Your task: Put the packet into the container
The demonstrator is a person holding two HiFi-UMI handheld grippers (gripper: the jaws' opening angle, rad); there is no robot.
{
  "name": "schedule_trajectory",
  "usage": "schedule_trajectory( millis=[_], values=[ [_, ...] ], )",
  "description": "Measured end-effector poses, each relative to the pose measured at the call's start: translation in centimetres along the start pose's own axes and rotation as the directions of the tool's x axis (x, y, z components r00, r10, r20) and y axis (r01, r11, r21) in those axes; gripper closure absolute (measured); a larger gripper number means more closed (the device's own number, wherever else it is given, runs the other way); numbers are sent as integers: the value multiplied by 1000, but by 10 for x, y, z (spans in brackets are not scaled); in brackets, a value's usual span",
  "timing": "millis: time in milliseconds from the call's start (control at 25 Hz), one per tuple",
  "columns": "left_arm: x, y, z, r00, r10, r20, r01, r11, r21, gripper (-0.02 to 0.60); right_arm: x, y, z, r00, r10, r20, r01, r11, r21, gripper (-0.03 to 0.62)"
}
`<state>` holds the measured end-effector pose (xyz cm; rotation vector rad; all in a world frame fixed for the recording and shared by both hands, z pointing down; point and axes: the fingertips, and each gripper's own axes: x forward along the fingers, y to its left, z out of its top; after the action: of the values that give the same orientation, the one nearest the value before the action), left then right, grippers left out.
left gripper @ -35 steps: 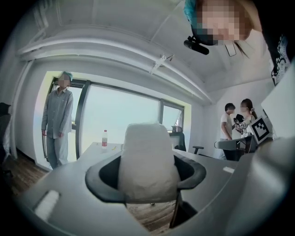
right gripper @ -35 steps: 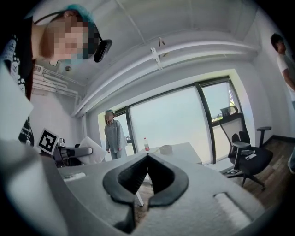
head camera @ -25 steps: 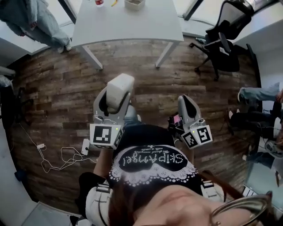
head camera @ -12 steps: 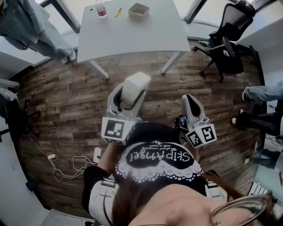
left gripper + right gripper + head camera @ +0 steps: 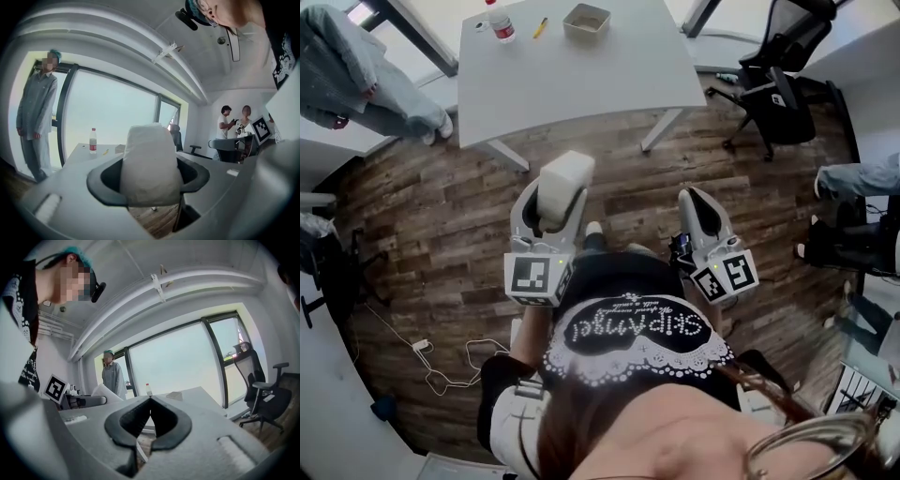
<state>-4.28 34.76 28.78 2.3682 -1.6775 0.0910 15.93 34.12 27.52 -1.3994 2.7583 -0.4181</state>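
Observation:
A white packet [image 5: 562, 185] stands clamped in my left gripper [image 5: 551, 208], held over the wooden floor in front of the table; in the left gripper view the packet [image 5: 151, 164] fills the gap between the jaws. My right gripper [image 5: 697, 214] is shut and empty, its jaw tips meeting [image 5: 149, 400]. The container [image 5: 586, 20], a small square tray, sits at the far side of the white table [image 5: 581, 80]. It also shows small beyond the packet as a low box [image 5: 120, 148].
A water bottle [image 5: 498, 21] and a yellow pen [image 5: 540, 27] lie on the table near the container. A person [image 5: 356, 80] stands at the table's left. Black office chairs [image 5: 783, 89] stand to the right. Cables [image 5: 441, 361] lie on the floor at left.
The table with the container has come further into the head view. My left gripper with the packet shifted right then slightly back; the right gripper stayed shut beside it.

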Motion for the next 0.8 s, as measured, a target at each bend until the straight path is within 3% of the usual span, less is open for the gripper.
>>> schedule_trajectory(
  millis=[360,800],
  values=[
    [11,26,12,999,6,31,-7,1000,9,299,25,2,-1,1000,-1,-18,1,1000,-10,599],
    [37,47,7,997,74,-10,-75,997,-20,298,73,-18,0,996,65,-56,-65,998,6,599]
  ],
)
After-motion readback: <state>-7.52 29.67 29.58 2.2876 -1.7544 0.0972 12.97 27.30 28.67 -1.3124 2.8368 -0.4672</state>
